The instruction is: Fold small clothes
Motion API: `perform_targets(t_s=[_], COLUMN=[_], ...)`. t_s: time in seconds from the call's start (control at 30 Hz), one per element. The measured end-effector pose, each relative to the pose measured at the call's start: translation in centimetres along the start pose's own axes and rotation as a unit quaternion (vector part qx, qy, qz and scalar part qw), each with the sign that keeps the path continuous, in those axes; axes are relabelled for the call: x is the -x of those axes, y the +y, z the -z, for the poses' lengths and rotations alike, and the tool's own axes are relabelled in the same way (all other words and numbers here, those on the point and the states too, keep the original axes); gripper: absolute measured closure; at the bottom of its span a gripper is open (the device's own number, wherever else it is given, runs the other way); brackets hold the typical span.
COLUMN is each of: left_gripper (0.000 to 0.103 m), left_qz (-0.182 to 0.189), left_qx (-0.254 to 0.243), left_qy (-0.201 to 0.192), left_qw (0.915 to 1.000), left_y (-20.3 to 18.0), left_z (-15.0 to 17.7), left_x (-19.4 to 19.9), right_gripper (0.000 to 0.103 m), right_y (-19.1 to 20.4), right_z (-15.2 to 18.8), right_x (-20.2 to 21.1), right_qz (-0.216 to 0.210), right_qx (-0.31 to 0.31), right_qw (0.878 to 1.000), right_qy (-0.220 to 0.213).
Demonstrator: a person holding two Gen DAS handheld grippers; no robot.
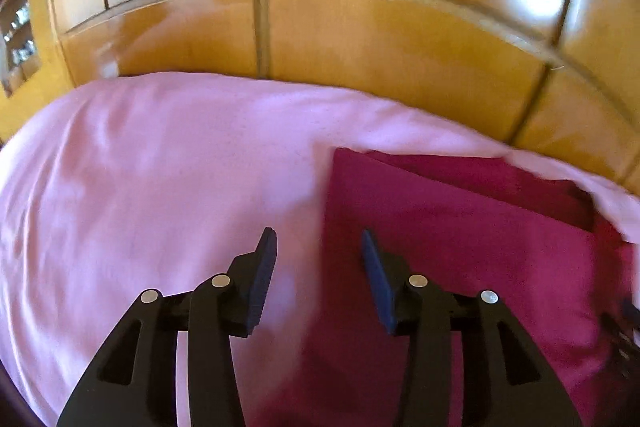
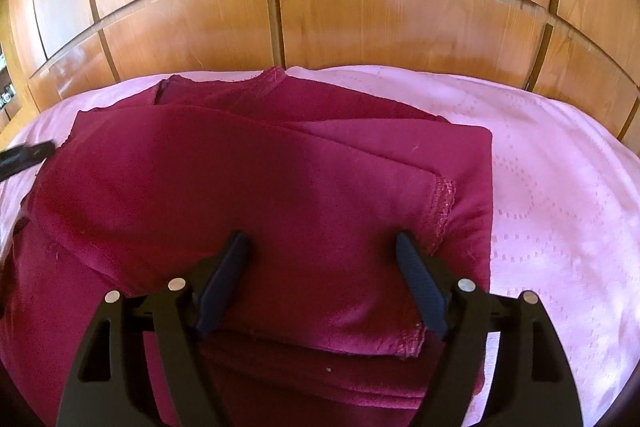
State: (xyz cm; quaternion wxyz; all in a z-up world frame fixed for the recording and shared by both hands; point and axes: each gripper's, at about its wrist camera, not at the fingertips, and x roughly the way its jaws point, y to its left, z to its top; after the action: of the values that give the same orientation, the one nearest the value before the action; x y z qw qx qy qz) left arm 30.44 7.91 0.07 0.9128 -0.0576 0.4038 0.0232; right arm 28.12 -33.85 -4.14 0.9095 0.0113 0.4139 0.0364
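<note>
A dark red garment (image 2: 248,195) lies on a pink sheet (image 2: 560,187). It is folded into layers, and a stitched hem (image 2: 442,203) shows on its top layer. Behind the sheet stands a wall of shiny wooden panels (image 2: 360,23).

The right tongs (image 2: 324,243) hang over the near part of the red garment. Its two dark pads are spread wide apart. Only flat red cloth shows between them, and they hold nothing. The stitched hem is just beside the pad on the right.

The left tongs (image 1: 318,237) hang over the left edge of the red garment, where red cloth meets pink sheet. One pad is over the pink sheet and the other is over the red garment. The pads are partly apart, with a clear gap, and nothing is gripped. This picture is a bit blurry.

In the right wrist view, a dark bit of the left tongs shows at the left edge of the red garment.
</note>
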Motion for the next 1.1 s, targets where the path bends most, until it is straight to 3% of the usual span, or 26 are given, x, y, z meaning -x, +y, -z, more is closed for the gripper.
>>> perform_targets(t_s=[0.13, 0.23, 0.3, 0.37, 0.47, 0.53, 0.7, 0.97, 1.1], left_gripper=[0.06, 0.06, 0.06, 0.06, 0.059, 0.048, 0.048, 0.048, 0.048], left_qz=[0.038, 0.009, 0.004, 0.001, 0.008, 0.004, 0.018, 0.042, 0.047], left_qx=[-0.065, -0.102, -0.103, -0.099, -0.083, -0.083, -0.083, -0.104, -0.106], left_qy=[0.006, 0.02, 0.02, 0.022, 0.016, 0.012, 0.009, -0.003, -0.001], left_qw=[0.9971, 0.9946, 0.9944, 0.9948, 0.9964, 0.9965, 0.9963, 0.9937, 0.9933], left_y=[-2.4, -3.5, -3.5, -3.6, -3.1, -2.9, -2.3, -1.4, -0.7], left_z=[3.7, 5.5, 5.7, 5.8, 6.0, 6.6, 9.0, 12.5, 13.7], left_x=[2.6, 1.6, 1.5, 2.0, 3.5, 4.6, 8.1, 13.1, 14.6], right_gripper=[0.025, 0.024, 0.021, 0.006, 0.005, 0.005, 0.005, 0.005, 0.005], right_y=[0.2, 0.5, 0.7, 1.3, 1.6, 1.6, 1.8, -0.4, -1.1], right_z=[0.2, 0.1, -0.1, -0.2, 0.9, 1.9, 5.2, 9.5, 12.0], right_x=[0.1, 0.2, 0.5, 1.4, 3.3, 4.0, 6.0, 9.9, 11.7], right_qz=[0.002, 0.009, 0.019, 0.04, 0.036, 0.028, 0.027, 0.008, -0.021], right_qx=[0.002, 0.008, 0.012, 0.024, 0.022, 0.02, 0.048, 0.018, 0.002], right_qw=[1.0, 1.0, 1.0, 0.999, 0.999, 0.999, 0.997, 0.997, 0.996], right_qy=[-0.001, 0.002, 0.008, 0.013, 0.009, 0.02, 0.047, 0.072, 0.089])
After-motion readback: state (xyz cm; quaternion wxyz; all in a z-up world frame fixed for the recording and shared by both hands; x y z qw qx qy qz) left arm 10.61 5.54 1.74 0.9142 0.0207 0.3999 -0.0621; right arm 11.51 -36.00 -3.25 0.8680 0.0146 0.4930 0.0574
